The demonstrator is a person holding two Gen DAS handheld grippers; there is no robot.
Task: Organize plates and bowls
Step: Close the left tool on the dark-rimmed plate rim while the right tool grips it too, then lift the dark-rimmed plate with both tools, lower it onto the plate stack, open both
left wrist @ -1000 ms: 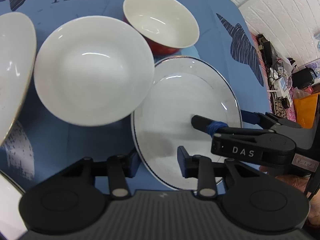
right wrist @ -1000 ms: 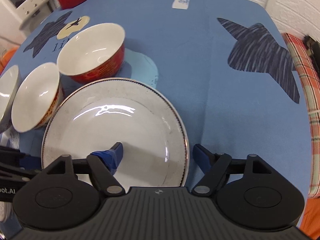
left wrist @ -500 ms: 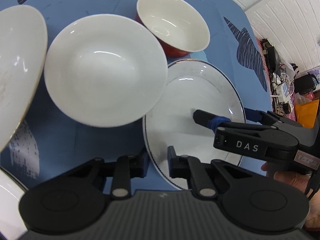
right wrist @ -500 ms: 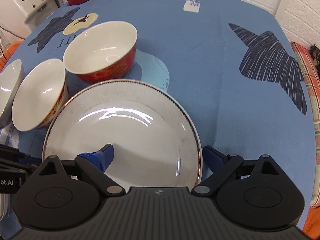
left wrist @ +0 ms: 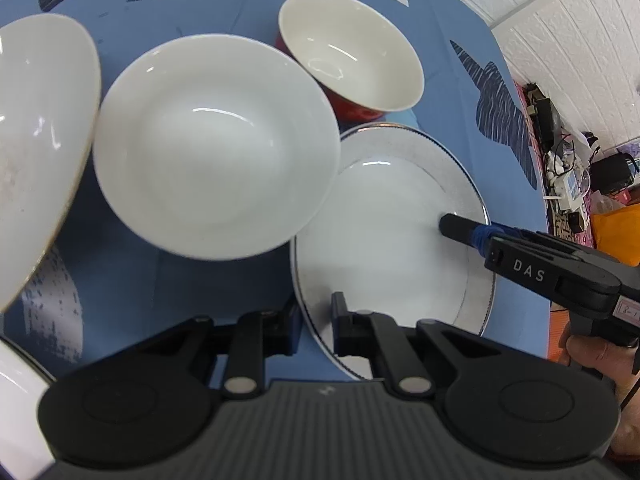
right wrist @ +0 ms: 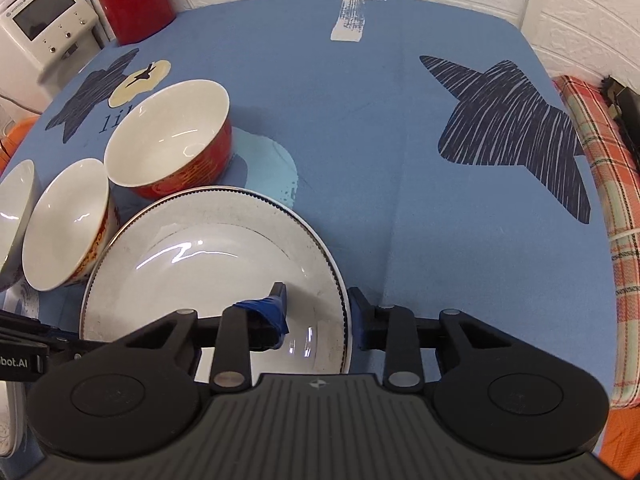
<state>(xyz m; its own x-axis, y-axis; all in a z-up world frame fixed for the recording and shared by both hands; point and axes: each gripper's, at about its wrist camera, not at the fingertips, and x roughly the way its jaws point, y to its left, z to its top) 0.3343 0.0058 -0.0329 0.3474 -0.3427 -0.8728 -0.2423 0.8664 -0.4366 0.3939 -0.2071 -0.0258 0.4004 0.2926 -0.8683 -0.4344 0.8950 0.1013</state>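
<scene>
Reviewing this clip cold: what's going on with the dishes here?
A person works two handheld grippers on one rimmed plate lying on a blue tablecloth. The left gripper is shut on the plate's near-left rim. The right gripper straddles the opposite rim, its jaws having just closed in on it. Beside the plate stand a red bowl and a white bowl. The plate looks about to be lifted.

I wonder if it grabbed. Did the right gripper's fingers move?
Yes. On the right gripper, the jaws have just been closing inward; its outer finger, earlier clear of the plate rim, now touches it.
</scene>
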